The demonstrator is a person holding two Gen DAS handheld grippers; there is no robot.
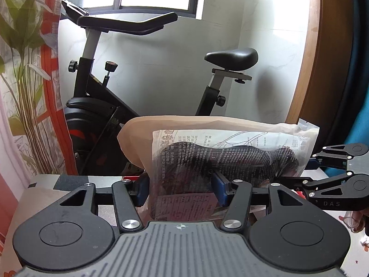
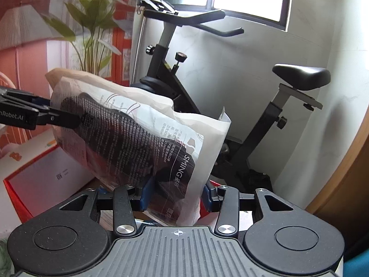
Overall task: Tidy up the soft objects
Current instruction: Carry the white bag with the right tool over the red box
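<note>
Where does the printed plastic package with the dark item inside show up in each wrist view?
Left wrist view: printed plastic package sits centre, held up between the left tongs, with the right tongs gripping its right end.
Right wrist view: package runs from centre-left down into the right tongs.
Shared landmark: the exercise bike's saddle.

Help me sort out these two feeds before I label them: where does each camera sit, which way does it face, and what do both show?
Left wrist: sits on the left gripper, facing forward along its fingers at the plastic packet clamped with a tan bag; the right gripper enters from the right.
Right wrist: sits on the right gripper, facing the same packet end-on; the left gripper enters from the left, above a red box.
Shared: packet, tan bag, both grippers, exercise bike, window.
</note>
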